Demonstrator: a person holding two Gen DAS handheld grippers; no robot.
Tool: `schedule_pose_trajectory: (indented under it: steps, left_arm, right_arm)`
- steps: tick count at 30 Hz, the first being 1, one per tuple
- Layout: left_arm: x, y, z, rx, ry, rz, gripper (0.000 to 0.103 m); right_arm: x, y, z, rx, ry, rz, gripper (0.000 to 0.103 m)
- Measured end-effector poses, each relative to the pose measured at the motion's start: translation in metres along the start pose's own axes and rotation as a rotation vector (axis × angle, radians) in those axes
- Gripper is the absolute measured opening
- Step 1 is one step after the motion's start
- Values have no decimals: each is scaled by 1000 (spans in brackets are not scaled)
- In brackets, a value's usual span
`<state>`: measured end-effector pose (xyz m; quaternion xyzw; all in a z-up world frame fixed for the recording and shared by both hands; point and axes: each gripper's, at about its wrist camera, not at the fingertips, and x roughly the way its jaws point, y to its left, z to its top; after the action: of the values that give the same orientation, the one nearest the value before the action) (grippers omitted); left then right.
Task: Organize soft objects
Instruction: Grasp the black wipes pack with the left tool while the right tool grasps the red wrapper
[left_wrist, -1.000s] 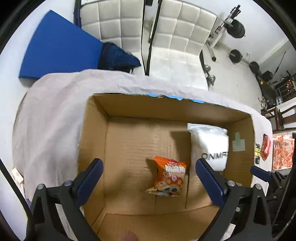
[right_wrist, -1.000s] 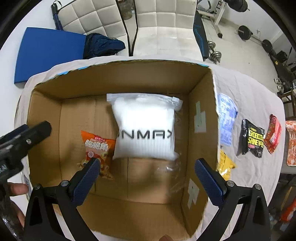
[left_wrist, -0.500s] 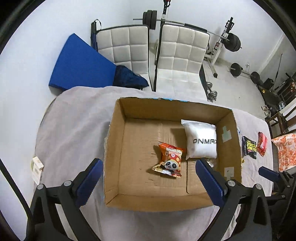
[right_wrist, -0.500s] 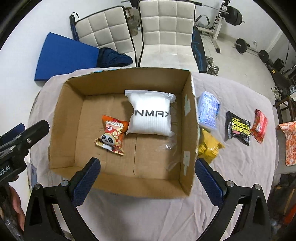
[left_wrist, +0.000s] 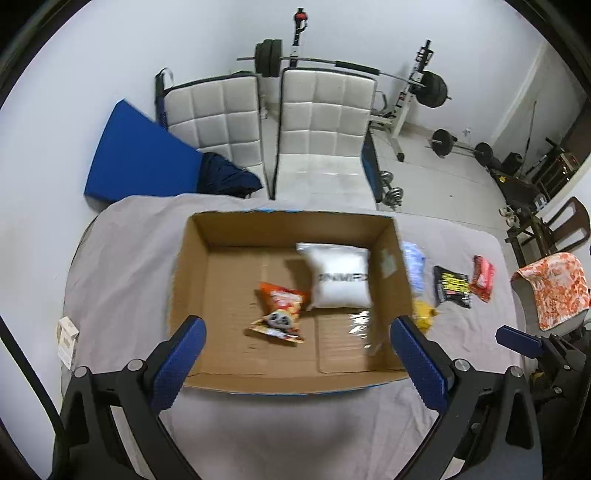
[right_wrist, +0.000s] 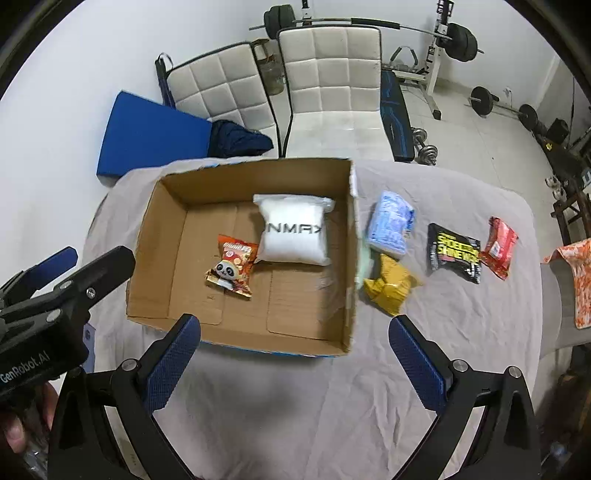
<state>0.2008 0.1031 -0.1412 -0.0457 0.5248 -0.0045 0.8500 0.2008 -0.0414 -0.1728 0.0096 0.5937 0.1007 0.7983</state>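
An open cardboard box (right_wrist: 162, 266) (left_wrist: 192, 273) sits on the grey-sheeted table. Inside lie a white pouch (right_wrist: 293, 234) (left_wrist: 340, 280) and an orange panda snack bag (right_wrist: 232, 269) (left_wrist: 280, 312). To the right of the box on the sheet lie a light blue pack (right_wrist: 391, 223), a yellow pack (right_wrist: 389, 284), a black and yellow pack (right_wrist: 454, 251) and a red pack (right_wrist: 498, 245). My left gripper (left_wrist: 295, 354) and my right gripper (right_wrist: 293, 350) are both open and empty, held high above the box's near side.
Two white padded chairs (right_wrist: 332, 74) and a blue mat (right_wrist: 147, 136) stand behind the table. Weights and a barbell rack (left_wrist: 424, 88) are at the back. A small white card (left_wrist: 66, 338) lies at the table's left edge. An orange patterned cloth (left_wrist: 550, 288) hangs at the right.
Both grippers have pulled up and back from inside the box, so the whole box and table show. The pouch and snack bag stay in the box.
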Motion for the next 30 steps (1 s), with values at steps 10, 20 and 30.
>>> schedule_pose_trajectory:
  steps: [10,20,30]
  left_arm:
    - [29,-129,27,82,68,-84,102]
    - [140,-266,54,184,262,-125,102]
    - [293,-344,40,208,539,-85,102]
  right_arm:
    - [-42,-129,-3,137,-31,-16,103]
    - [-14,-324,6,354,46,-109,103]
    - [60,-434,37,476,119,-58,92]
